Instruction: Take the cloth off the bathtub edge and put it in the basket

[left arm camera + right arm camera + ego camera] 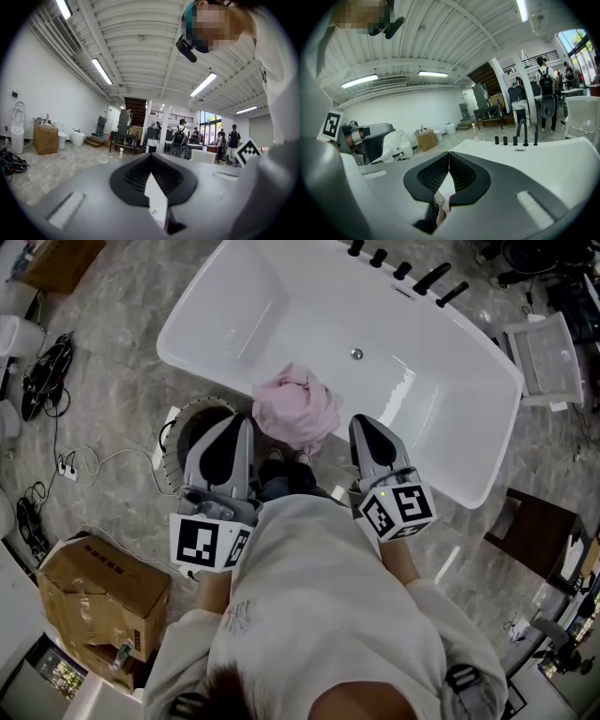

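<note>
A white oval bathtub (441,418) lies ahead of both hand-held grippers. A round dark ribbed basket (172,460) sits partly under the left hand-held gripper (244,423). The crumpled pink cloth (295,407) rests on the tub edge between it and the right hand-held gripper (360,421). Both have jaws together, empty.

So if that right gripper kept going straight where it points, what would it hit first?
Most likely the white bathtub: the right gripper aims slightly downward across it toward the far side with the black taps. The pink cloth lies to its left, off that line. Depth is unclear.
</note>
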The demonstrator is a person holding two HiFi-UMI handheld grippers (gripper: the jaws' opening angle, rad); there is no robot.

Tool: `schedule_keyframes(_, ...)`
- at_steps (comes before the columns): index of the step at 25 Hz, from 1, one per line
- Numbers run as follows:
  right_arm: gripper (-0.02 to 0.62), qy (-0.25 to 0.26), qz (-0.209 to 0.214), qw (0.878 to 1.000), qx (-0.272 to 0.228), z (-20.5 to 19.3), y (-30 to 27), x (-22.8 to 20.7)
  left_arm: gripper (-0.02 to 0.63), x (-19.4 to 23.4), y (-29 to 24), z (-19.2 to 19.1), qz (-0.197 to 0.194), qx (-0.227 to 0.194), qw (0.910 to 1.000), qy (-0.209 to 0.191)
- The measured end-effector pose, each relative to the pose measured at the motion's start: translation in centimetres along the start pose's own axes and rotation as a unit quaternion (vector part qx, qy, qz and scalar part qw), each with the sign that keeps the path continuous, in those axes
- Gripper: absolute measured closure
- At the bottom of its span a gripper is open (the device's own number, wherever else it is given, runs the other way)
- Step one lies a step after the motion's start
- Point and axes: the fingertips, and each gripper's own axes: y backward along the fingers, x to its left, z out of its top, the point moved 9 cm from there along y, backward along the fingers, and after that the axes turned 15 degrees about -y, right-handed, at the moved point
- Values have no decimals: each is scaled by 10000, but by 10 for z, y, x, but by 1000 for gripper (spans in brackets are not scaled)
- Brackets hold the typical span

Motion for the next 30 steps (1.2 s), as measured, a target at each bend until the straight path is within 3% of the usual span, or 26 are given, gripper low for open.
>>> schedule_keyframes(22,591,227,-114,9996,108,-13,-20,28,592,31,7,-16,-131,29,9998,117)
schedule_keyframes(30,516,496,-119,9978,423,-24,-37,27,592,35,3,-26,-239,113,9995,194)
